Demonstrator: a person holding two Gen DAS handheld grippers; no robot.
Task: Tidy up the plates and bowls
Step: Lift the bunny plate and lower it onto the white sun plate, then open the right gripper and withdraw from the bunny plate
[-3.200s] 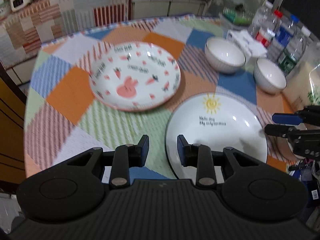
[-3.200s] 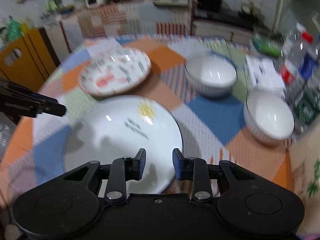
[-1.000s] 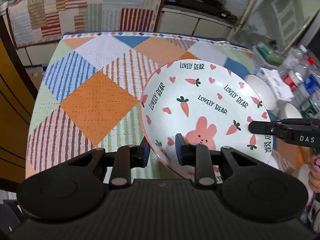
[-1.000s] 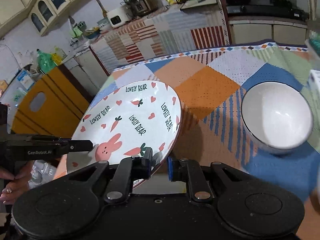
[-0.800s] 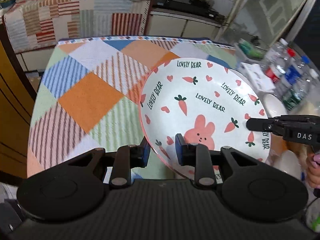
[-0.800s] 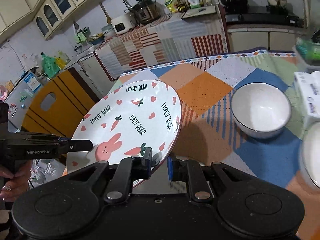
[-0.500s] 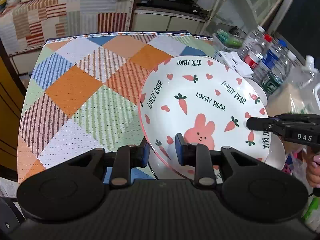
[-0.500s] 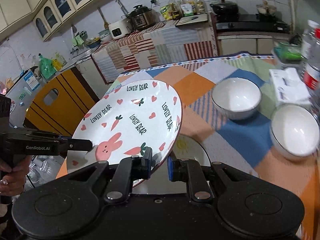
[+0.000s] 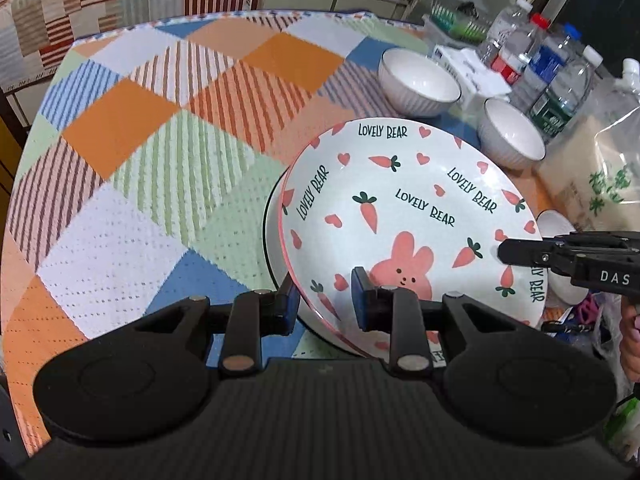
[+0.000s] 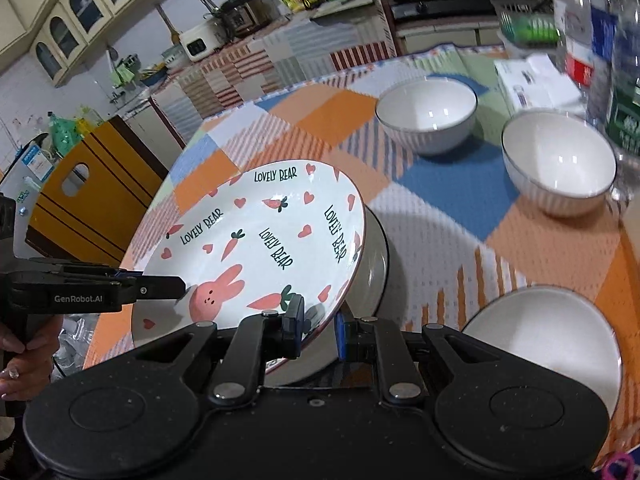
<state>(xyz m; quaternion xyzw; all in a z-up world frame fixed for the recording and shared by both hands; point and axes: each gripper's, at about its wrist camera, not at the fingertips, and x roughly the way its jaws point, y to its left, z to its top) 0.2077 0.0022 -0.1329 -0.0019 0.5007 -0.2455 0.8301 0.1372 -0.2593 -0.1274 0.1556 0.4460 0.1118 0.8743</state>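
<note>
Left tongs (image 9: 325, 300) are narrowed onto the near rim of the round white glazed ceramic plate printed with a pink rabbit, carrots and "LOVELY BEAR" lettering (image 9: 400, 208); one blue pad sits inside the rim, the other beneath it. Right tongs (image 10: 320, 322) clamp the opposite edge of the same rabbit plate (image 10: 256, 240) likewise. The plate is carried tilted, directly above a plain white round plate with a dark rim line (image 10: 378, 256) lying on the surface; whether they touch cannot be told.

Beyond the rabbit plate, two white ribbed ceramic bowls with dark rims (image 10: 427, 114) (image 10: 560, 162) stand apart on the surface, a further white dish (image 10: 548, 332) sits just beside it on the right-tongs side, and clear plastic bottles (image 9: 560, 76) lie past the bowls.

Risks, as judged: smooth glaze against narrow pads could slip if either grip loosens unevenly; the tilt could bring one rim down first, chipping ceramic on ceramic. An off-centre release could leave the stack rocking. The chequered woven cloth (image 9: 132, 128) is textured and soft
</note>
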